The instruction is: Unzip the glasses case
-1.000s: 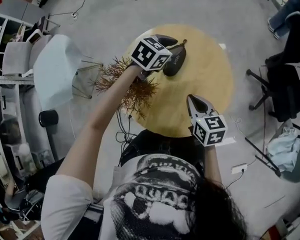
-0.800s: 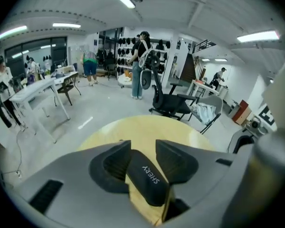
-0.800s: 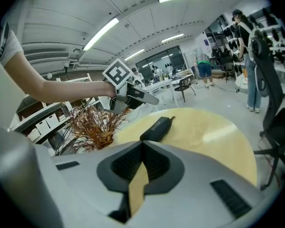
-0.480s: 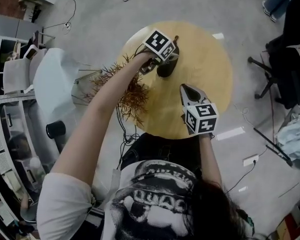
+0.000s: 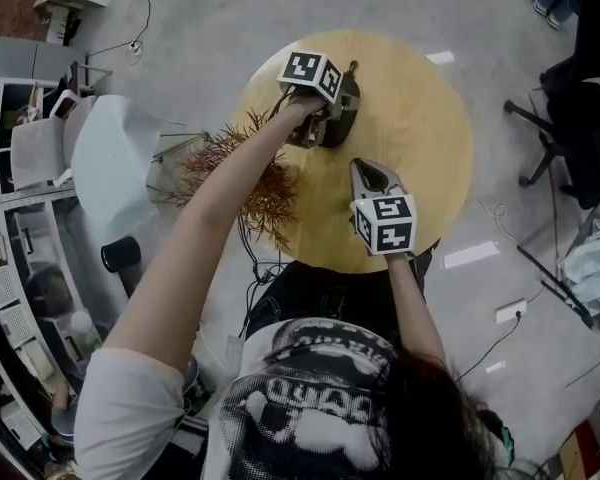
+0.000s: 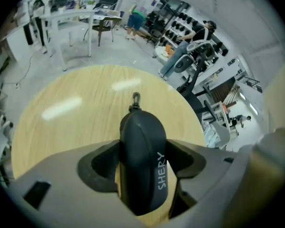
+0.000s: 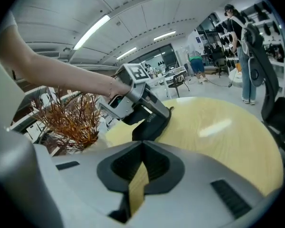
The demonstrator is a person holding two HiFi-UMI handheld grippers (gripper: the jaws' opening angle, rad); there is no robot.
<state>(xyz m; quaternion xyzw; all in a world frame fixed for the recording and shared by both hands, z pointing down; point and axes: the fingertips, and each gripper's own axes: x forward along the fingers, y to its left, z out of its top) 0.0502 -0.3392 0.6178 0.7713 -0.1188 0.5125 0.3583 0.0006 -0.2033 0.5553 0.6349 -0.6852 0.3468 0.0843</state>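
Round wooden table (image 5: 420, 168), smooth top. The glasses case (image 6: 140, 132) lies on its far-left part, near the rim.

Left gripper (image 6: 145, 151) straddles the case's near end. Its jaws have just been opening and are now spread wide, with the case between them. A sliver of wood shows on either side, so no clamp yet.

Right gripper (image 7: 141, 148) is pressed together and empty. It hangs over the near side of the table, well apart from the case.

Zipper pull (image 6: 135, 99) sits at the case's far end, small, lying on the wood.

Risks as I see them:
- Left closes too lightly on that rounded shell → case squirts out, or slides on the slick top once the zip gets tugged (rim is close on that side).
- Left clamps across the zip line → track pinched, slider may bind.
- Right goes in without opening → it just knocks the pull or shoves the case.
- Pull is tiny, so a poor pinch could slip off mid-run.
- Dried plant (image 5: 265, 183) beside the left arm could snag it.
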